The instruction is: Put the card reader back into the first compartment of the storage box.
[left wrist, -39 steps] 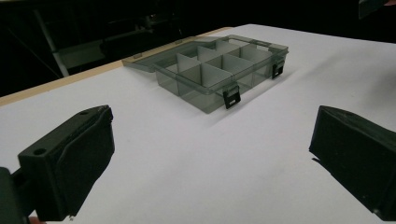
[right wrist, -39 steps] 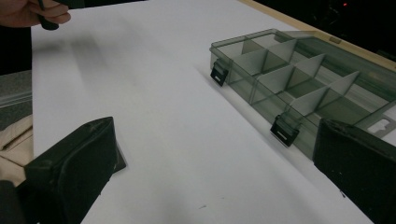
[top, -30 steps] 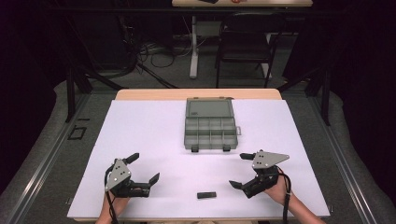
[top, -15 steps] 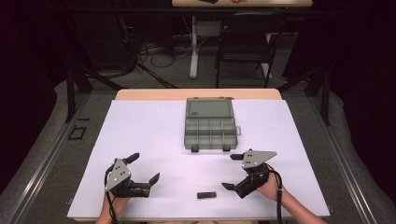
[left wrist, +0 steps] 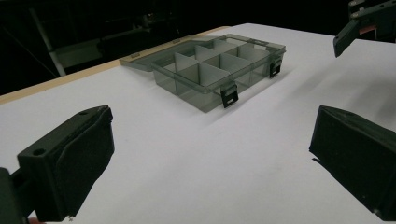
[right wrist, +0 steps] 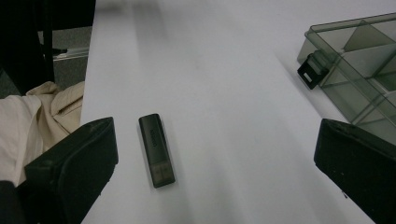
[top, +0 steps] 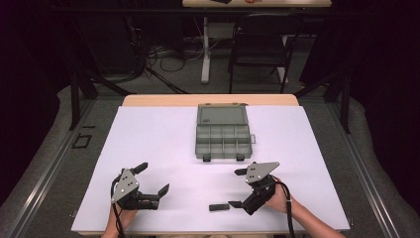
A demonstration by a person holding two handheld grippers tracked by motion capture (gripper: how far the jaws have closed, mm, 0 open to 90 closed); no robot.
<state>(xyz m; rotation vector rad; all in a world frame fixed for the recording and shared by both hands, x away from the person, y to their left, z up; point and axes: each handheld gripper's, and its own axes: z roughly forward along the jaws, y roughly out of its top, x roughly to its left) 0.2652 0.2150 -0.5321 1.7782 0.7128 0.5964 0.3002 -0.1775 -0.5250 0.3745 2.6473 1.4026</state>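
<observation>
— Tabletop (top: 163,134), white, seen from the high view: what lies on it?

— A grey translucent organiser box (top: 222,133) sits open at the centre, lid folded flat behind it, its divided compartments bare. Near the front edge lies a small dark stick (top: 218,207), flat on the white surface, well apart from the box.

— And the person's hands?

— The right gripper (top: 238,188) hovers just beside the stick, its fingers spread wide, one tip close to the stick's end without holding it. In the right gripper view the stick (right wrist: 156,150) lies between the two open fingers, nearer the left one (right wrist: 74,165), with the box's latch corner (right wrist: 311,70) at upper right.

— The left?

— The left gripper (top: 151,178) rests at the front left, fingers (left wrist: 70,163) likewise parted and gripping nothing, facing the box (left wrist: 215,70).
</observation>
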